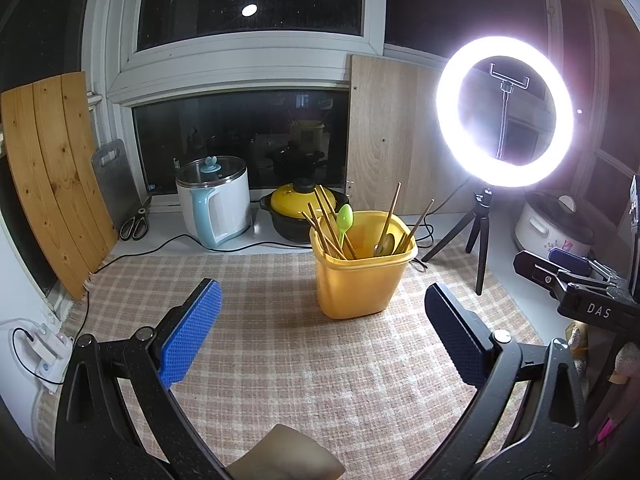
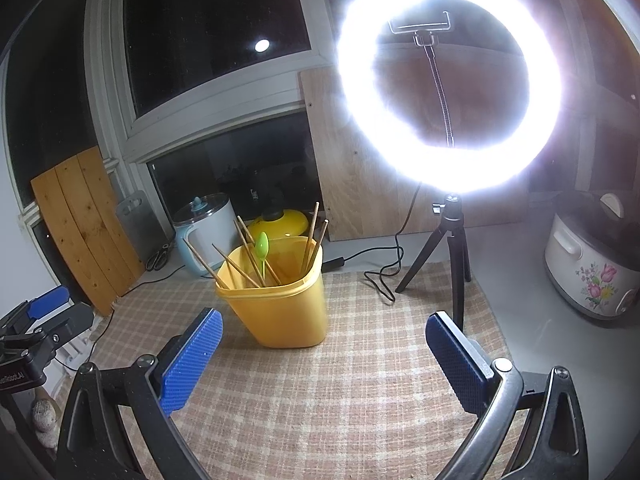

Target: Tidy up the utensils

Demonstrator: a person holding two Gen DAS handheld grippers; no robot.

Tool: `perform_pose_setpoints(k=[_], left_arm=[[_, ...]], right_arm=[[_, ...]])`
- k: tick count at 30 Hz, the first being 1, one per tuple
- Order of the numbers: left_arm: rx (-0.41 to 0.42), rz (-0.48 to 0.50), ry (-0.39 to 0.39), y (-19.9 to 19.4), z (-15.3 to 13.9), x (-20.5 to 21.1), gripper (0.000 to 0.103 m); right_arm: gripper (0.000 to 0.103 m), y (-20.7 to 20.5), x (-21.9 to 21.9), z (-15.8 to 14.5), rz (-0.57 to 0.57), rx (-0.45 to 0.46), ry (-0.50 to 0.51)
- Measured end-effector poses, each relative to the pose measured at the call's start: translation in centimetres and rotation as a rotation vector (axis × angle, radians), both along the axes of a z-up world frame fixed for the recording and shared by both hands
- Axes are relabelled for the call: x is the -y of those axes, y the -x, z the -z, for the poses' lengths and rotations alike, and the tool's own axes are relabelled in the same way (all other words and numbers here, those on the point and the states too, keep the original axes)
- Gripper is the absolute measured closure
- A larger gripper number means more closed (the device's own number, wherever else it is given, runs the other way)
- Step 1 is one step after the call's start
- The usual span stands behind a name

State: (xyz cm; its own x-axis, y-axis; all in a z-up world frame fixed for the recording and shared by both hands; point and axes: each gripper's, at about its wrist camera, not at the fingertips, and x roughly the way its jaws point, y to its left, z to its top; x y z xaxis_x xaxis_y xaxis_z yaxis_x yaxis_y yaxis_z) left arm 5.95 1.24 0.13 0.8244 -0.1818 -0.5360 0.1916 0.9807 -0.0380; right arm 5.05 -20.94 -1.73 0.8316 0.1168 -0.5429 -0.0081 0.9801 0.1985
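A yellow plastic container (image 1: 360, 276) stands upright on the checked cloth (image 1: 280, 360). It holds several wooden chopsticks (image 1: 326, 224), a green spoon (image 1: 343, 220) and a metal spoon (image 1: 385, 244). It also shows in the right wrist view (image 2: 280, 308) with the chopsticks (image 2: 236, 264) and green spoon (image 2: 262, 248). My left gripper (image 1: 322, 336) is open and empty, just short of the container. My right gripper (image 2: 324, 360) is open and empty, in front of and right of the container. Each gripper shows at the edge of the other's view: the right (image 1: 576, 280), the left (image 2: 36, 320).
A lit ring light on a tripod (image 1: 504, 112) stands at the back right, its cable (image 2: 380, 276) on the cloth. A white electric pot (image 1: 214, 200), a yellow-lidded black pot (image 1: 300, 208), scissors (image 1: 134, 222), a wooden board (image 1: 52, 176) and a rice cooker (image 2: 592, 264) line the back.
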Motion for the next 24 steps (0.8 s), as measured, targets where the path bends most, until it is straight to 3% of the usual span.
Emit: perform_pose_setpoints(k=[24], left_arm=[[0.007, -0.002, -0.015, 0.27, 0.37, -0.08, 0.000]], right_arm=[[0.000, 0.04, 0.08, 0.40, 0.007, -0.020, -0.020]])
